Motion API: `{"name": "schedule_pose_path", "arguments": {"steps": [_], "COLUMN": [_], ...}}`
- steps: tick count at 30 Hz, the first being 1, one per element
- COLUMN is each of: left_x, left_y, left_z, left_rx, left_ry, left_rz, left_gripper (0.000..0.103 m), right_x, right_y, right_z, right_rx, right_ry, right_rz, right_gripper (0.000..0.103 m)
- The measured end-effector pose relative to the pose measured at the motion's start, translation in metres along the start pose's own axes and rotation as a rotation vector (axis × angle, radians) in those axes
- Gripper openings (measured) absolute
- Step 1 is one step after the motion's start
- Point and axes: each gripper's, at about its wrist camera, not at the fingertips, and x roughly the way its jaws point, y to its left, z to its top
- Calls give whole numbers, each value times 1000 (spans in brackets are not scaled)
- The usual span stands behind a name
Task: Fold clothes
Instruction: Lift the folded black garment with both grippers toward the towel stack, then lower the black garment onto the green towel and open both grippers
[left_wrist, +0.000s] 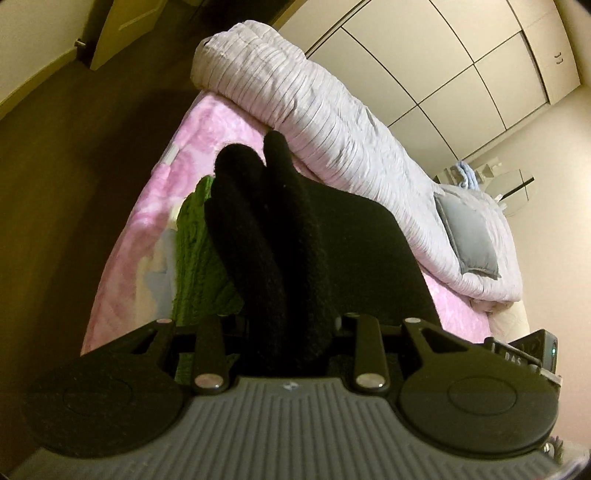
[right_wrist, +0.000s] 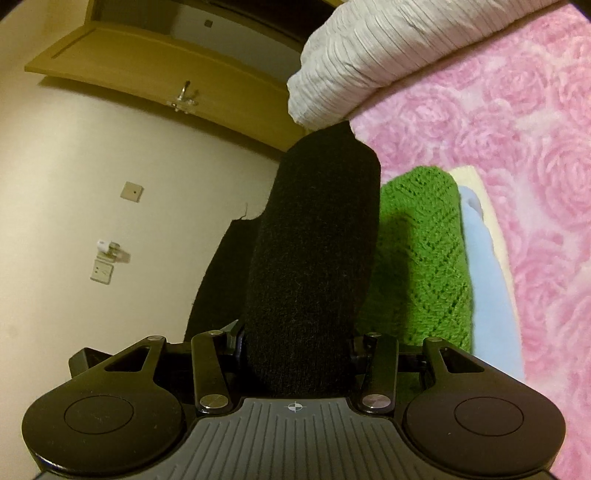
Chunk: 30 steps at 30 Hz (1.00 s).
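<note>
Both hand-held grippers are clamped on the same folded black garment (right_wrist: 314, 258): the left hand-held gripper (left_wrist: 291, 332) and the right hand-held gripper (right_wrist: 295, 354) each pinch one end. It hangs between them over the bed (right_wrist: 517, 155), its long axis running from one to the other. The stack topped by a green knit (right_wrist: 421, 251) lies just right of the right one, which is nearer.

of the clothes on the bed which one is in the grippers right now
The black knit garment: its bunched folds fill both the left gripper and right gripper. The green knit and pale blue piece lie untouched.
</note>
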Motion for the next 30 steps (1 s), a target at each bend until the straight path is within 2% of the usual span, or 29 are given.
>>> {"name": "schedule_pose_path", "arguments": {"steps": [4,6,8,11,14,16,18,20,22,24,26,28,30], "left_x": [12,23,33,45,32,16,-2,-21,-37,-43,-39,-24,-10], "left_y": [7,9,12,16,12,7,1,-8,-26,-45,-57,-54,-40], "left_z": [-5,-7,-9,-12,-16,-22,-28,-35,-41,-46,-52,-58,-62], "left_rx": [6,16,27,22,20,20,4,-1,42,120,192,205,173], "left_ry": [-1,8,18,27,-3,-36,-78,-115,-129,-115,-87,-43,-9], "left_rz": [-16,3,25,47,81,129,174,238,279,295,303,324,352], "left_gripper": [28,29,30,33,33,33,31,21,14,14,14,12,8], "right_x": [-2,-3,-1,7,8,2,-11,-30,-48,-61,-61,-49,-29], "right_y": [-6,-9,-14,-21,-23,-15,-7,3,12,23,33,40,45], "right_z": [-2,-3,-6,-10,-3,2,4,1,-5,-16,-29,-40,-49], "right_rx": [-20,-25,-19,-10,-14,-66,-130,-188,-251,-317,-382,-442,-502], "right_ry": [-13,-26,-40,-36,-9,10,-9,-60,-66,-51,-20,21,71], "right_rz": [-14,-32,-94,-194,-221,-250,-288,-322,-340,-332,-336,-358,-405], "right_gripper": [46,47,48,56,59,60,61,61,61,61,59,51,37]}}
